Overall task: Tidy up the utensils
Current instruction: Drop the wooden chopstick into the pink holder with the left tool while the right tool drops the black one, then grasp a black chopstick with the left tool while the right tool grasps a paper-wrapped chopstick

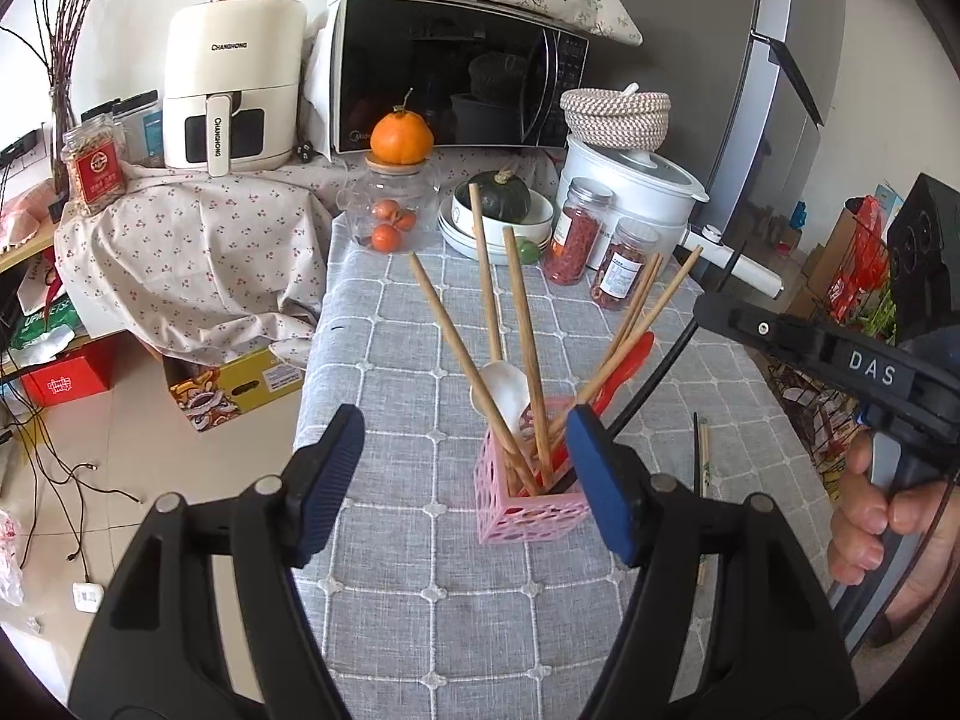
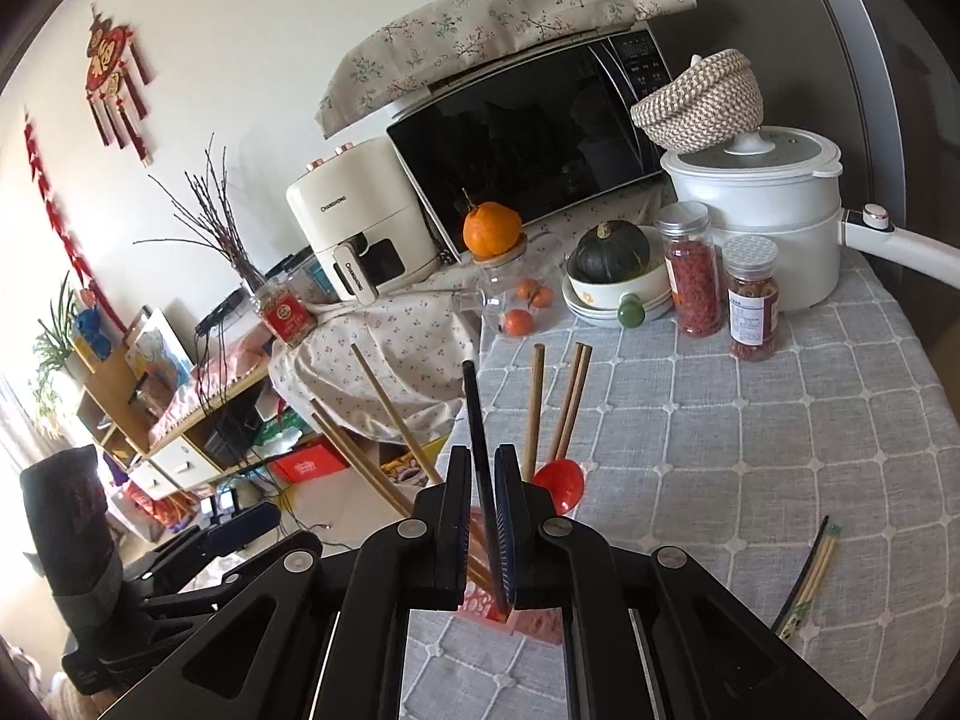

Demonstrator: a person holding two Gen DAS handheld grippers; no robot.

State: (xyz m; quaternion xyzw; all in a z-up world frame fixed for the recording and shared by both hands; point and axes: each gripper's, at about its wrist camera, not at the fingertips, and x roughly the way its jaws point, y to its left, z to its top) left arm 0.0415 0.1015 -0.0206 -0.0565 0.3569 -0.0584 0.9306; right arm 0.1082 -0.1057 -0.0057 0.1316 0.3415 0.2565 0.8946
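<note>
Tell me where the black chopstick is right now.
The black chopstick is clamped in the right gripper, its lower end over the pink holder, among the wooden chopsticks there.

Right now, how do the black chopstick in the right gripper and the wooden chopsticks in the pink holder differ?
The black chopstick is dark and single; the wooden chopsticks are light brown and several. The black one is clamped in the right gripper; the wooden ones stand loose, fanned out in the pink holder. Both are long, thin sticks pointing up.
</note>
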